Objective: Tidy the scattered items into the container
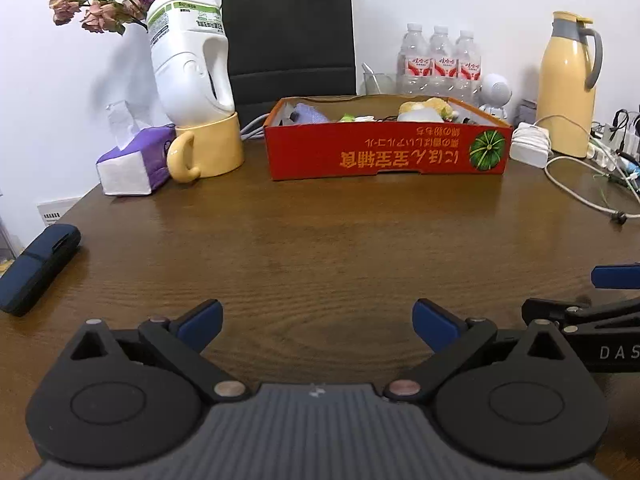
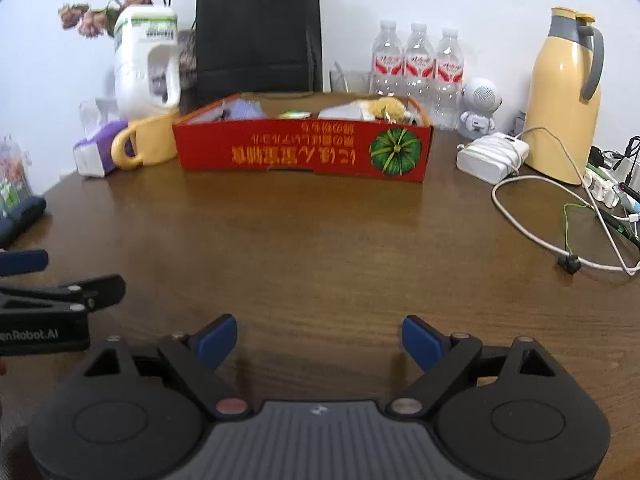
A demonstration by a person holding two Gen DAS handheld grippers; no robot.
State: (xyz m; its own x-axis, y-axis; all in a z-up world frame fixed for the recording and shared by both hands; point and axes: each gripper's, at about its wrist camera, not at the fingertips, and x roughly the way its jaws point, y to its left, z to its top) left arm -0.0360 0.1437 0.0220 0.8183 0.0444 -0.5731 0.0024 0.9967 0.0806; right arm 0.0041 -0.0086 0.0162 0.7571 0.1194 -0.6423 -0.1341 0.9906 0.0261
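Both claws, the left claw (image 1: pixel 317 322) and the right claw (image 2: pixel 319 338), hang spread and empty low in frame over bare tabletop (image 1: pixel 320 240). The red box (image 1: pixel 384 152), upper centre, already holds items. Likely finishing; next, check for leftovers.

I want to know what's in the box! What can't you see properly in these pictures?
- Left wrist view: the red cardboard box front wall hides most of its contents.
- Right wrist view: the dark blue case is blurred and cut by the left edge.
- Right wrist view: tangled cables too small to sort.
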